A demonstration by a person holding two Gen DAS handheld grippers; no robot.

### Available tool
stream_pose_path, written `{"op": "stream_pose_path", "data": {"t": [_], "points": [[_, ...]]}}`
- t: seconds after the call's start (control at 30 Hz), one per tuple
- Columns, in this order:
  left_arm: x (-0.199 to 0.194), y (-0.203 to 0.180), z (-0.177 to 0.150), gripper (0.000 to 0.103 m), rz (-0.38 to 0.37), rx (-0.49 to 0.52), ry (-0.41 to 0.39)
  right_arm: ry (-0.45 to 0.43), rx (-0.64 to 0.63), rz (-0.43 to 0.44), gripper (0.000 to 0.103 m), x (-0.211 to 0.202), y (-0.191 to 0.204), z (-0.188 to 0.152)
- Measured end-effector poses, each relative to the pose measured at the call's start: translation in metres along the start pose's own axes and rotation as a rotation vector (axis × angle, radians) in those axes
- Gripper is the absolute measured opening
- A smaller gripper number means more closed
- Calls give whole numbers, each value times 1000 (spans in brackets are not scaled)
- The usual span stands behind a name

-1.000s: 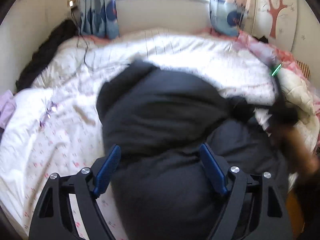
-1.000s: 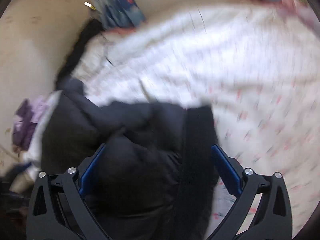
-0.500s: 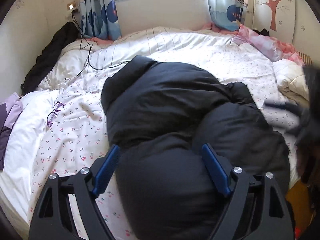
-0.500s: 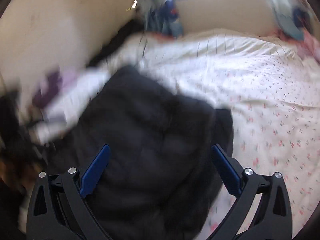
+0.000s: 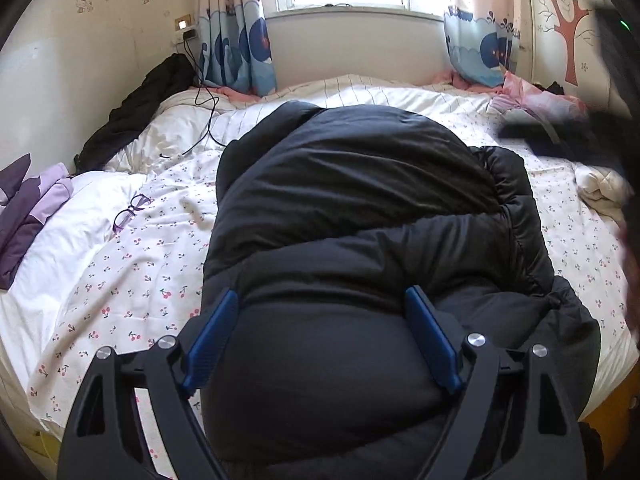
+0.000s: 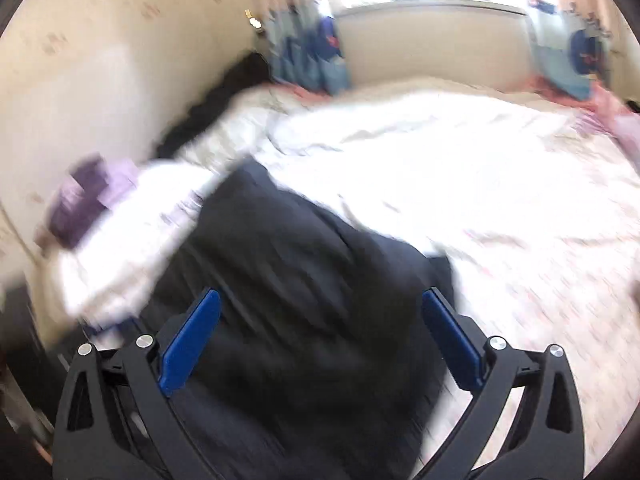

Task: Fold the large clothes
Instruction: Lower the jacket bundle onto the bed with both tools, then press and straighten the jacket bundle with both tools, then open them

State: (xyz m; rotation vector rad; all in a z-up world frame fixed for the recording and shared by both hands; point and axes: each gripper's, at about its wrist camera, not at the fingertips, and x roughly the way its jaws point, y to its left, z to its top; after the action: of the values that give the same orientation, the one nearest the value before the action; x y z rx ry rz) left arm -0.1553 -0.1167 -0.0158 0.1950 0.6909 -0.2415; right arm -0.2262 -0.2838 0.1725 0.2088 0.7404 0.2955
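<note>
The black puffy coat point(image 5: 360, 216) lies bunched in the middle of the bed point(image 5: 120, 280), both the left gripper point(image 5: 322, 340) and right gripper point(image 6: 320, 340) spread wide and holding nothing, so I'd press the bulge flat before folding again.

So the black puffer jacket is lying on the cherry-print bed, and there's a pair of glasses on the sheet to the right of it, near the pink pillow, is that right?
Not quite. The glasses lie on the sheet to the left of the black puffer jacket, toward the purple garment, not on the right near the pink pillow. The left wrist view shows this. The jacket is indeed on the cherry-print bed.
</note>
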Motion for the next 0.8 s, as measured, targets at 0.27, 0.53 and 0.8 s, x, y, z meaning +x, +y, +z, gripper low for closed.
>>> {"op": "stream_pose_path", "data": {"t": [0.27, 0.53, 0.8], "points": [[5, 2, -1, 87, -70, 14, -3, 200, 213, 15, 97, 108, -61, -33], [-10, 12, 0, 88, -94, -23, 24, 76, 98, 24, 97, 19, -27, -24], [-7, -1, -14, 90, -32, 63, 72, 300, 72, -18, 97, 34, -22, -104]]}}
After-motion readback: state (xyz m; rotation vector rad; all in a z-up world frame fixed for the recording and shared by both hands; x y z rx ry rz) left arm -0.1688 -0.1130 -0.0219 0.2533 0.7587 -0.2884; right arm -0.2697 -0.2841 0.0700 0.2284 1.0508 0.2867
